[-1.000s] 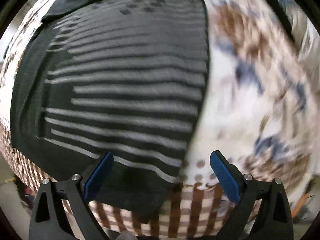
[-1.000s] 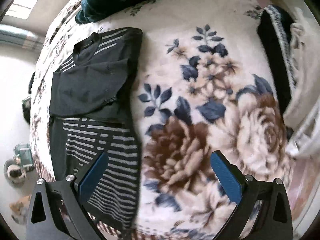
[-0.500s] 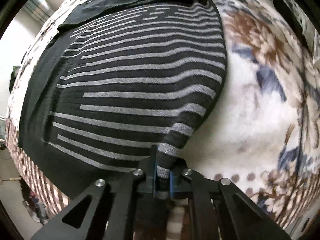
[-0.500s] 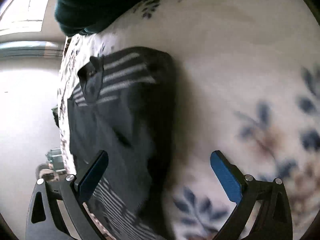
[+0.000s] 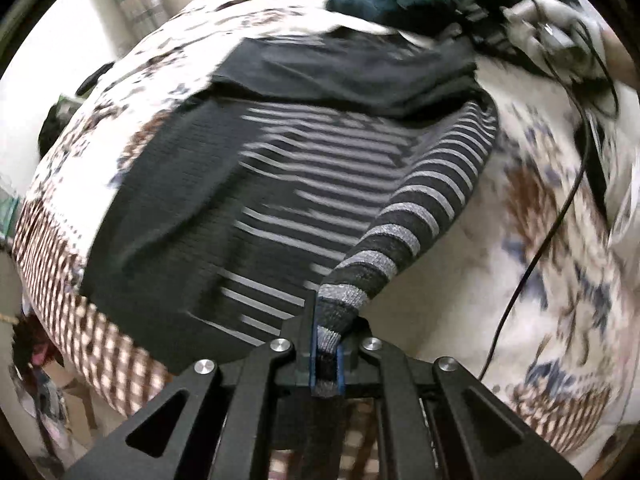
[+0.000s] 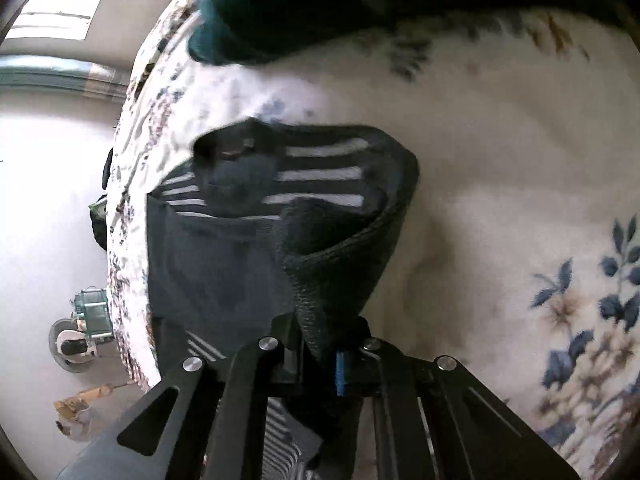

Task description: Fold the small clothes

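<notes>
A dark sweater with grey stripes (image 5: pixel 304 184) lies on a floral blanket (image 5: pixel 552 280). My left gripper (image 5: pixel 326 356) is shut on the sweater's lower right hem corner and holds it lifted, so the right edge rises in a fold. In the right wrist view the sweater's upper part (image 6: pixel 280 216) shows with its neck opening toward the far end. My right gripper (image 6: pixel 320 356) is shut on the sweater's upper right edge, which is pulled up into a fold. A plain dark sleeve lies folded across the chest.
A dark teal bundle of cloth (image 6: pixel 280 8) lies at the blanket's far end. A black cable (image 5: pixel 552 216) runs over the blanket on the right, near a hand (image 5: pixel 548 28). The bed edge drops to the floor (image 6: pixel 48 200) on the left, with small objects there.
My right gripper has gone from open to shut on the sweater's upper right edge. My left gripper, shut on the hem corner half a second ago, has lifted it higher.
</notes>
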